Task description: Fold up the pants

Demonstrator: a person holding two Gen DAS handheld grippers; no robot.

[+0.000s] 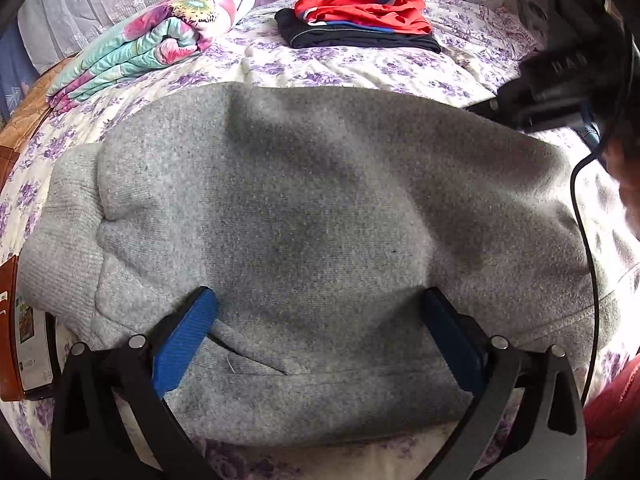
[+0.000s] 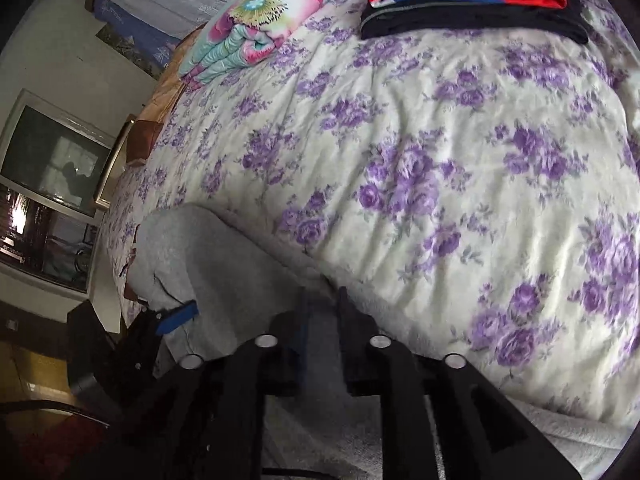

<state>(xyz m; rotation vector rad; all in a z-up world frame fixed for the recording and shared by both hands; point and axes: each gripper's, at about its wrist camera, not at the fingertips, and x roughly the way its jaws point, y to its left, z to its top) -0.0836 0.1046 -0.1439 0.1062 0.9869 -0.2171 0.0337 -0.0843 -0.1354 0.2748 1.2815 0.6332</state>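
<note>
Grey fleece pants [image 1: 304,208] lie folded on the purple-flowered bedspread [image 1: 304,68], ribbed cuffs to the left. My left gripper [image 1: 320,308] is open, its blue pads resting wide apart on the near part of the pants. My right gripper [image 2: 322,300] is shut on the far edge of the pants [image 2: 224,264], with grey fabric between its fingers. The right gripper's body shows in the left wrist view [image 1: 560,80] at the upper right. The left gripper shows in the right wrist view [image 2: 176,316] at the lower left.
A folded floral quilt [image 1: 160,36] lies at the back left of the bed. A stack of folded red and black clothes [image 1: 360,20] lies at the back. A brown box [image 1: 16,328] is at the bed's left edge. A window [image 2: 52,160] is left.
</note>
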